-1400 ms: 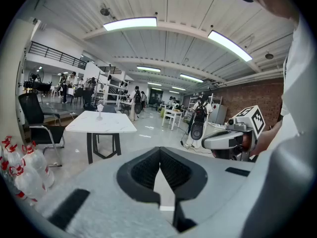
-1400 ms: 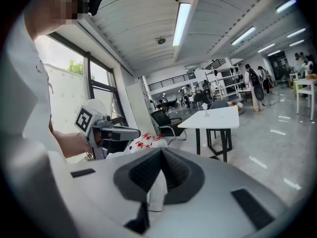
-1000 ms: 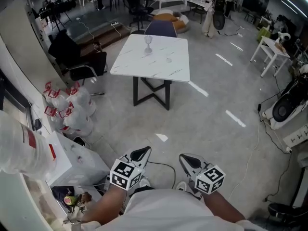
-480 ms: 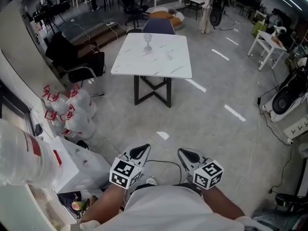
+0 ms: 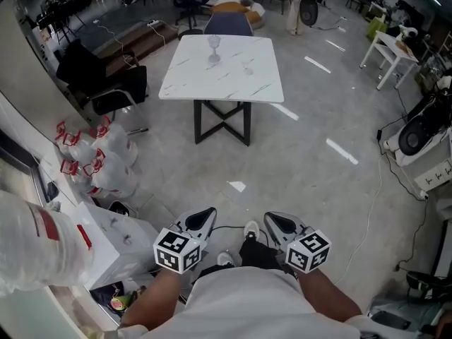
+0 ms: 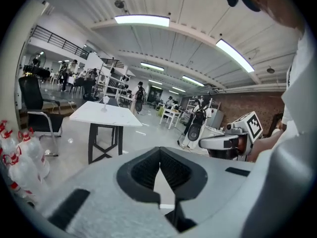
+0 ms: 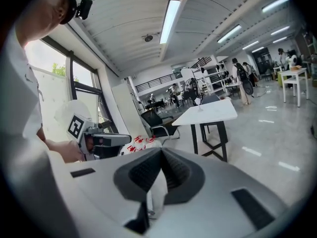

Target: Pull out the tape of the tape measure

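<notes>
No tape measure shows in any view. My left gripper and right gripper are held side by side close to my body, above the grey floor, both pointing toward a white marble-topped table some way ahead. Both are shut with nothing between the jaws. In the left gripper view the left gripper has its pads meeting, and in the right gripper view the right gripper looks the same. A stemmed glass stands on the table's far side. My shoes show between the grippers.
Tied white bags with red print lie at the left beside a white cabinet. A black chair stands left of the table. A cable runs over the floor. White machines and a small white table stand at the right.
I have walked forward toward the table, and my shoes have come into view between the grippers. Both grippers stay shut, side by side.
</notes>
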Available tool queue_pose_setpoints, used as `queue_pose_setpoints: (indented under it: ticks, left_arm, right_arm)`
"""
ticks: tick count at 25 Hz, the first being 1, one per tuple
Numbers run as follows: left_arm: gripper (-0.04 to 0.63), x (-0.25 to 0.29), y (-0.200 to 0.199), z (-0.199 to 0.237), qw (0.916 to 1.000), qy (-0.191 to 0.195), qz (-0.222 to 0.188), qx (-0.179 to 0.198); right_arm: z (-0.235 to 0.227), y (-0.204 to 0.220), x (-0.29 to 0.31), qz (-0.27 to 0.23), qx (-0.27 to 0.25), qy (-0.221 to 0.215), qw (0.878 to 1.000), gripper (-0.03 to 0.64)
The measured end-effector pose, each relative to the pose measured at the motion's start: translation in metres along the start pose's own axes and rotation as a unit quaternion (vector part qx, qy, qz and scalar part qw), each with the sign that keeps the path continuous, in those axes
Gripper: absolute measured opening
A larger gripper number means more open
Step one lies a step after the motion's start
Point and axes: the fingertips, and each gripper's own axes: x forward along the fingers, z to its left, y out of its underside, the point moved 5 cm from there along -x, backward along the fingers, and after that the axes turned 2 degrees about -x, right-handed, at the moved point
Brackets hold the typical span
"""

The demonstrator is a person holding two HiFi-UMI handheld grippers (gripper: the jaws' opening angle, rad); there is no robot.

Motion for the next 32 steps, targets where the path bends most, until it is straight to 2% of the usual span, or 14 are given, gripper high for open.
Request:
queue_pose_setpoints:
  ticks: [3,8,13,15,22,27,32]
  left_arm:
    - [0.009,0.010,0.004,0.015,0.9999,-0.005,0.008,-0.004]
    - [0.009,0.036,-0.009,0.036,0.9996,-0.010,0.022,0.018]
    - [0.009,0.078,-0.045,0.070,0.9991,-0.017,0.029,0.024]
    - [0.009,0.097,-0.066,0.084,0.9993,-0.019,0.023,0.021]
    - [0.009,0.162,-0.136,0.113,0.9986,-0.018,0.006,0.049]
    - [0.008,0.211,-0.162,0.131,0.9976,-0.027,0.004,0.063]
    - [0.009,0.237,-0.172,0.152,0.9970,-0.051,0.012,0.058]
  right_arm:
    - [-0.004,0.004,0.017,0.013,0.006,-0.007,1.000,0.006]
    - [-0.030,-0.010,0.049,0.023,0.006,-0.019,1.000,0.006]
    - [-0.070,-0.050,0.091,0.013,0.001,-0.027,1.000,0.006]
    - [-0.086,-0.068,0.109,0.009,-0.005,-0.033,0.999,0.006]
    - [-0.145,-0.133,0.158,-0.021,-0.011,-0.045,0.999,0.006]
    - [-0.196,-0.149,0.180,-0.012,-0.016,-0.041,0.999,0.006]
    - [-0.228,-0.159,0.202,-0.002,-0.012,-0.049,0.999,0.006]
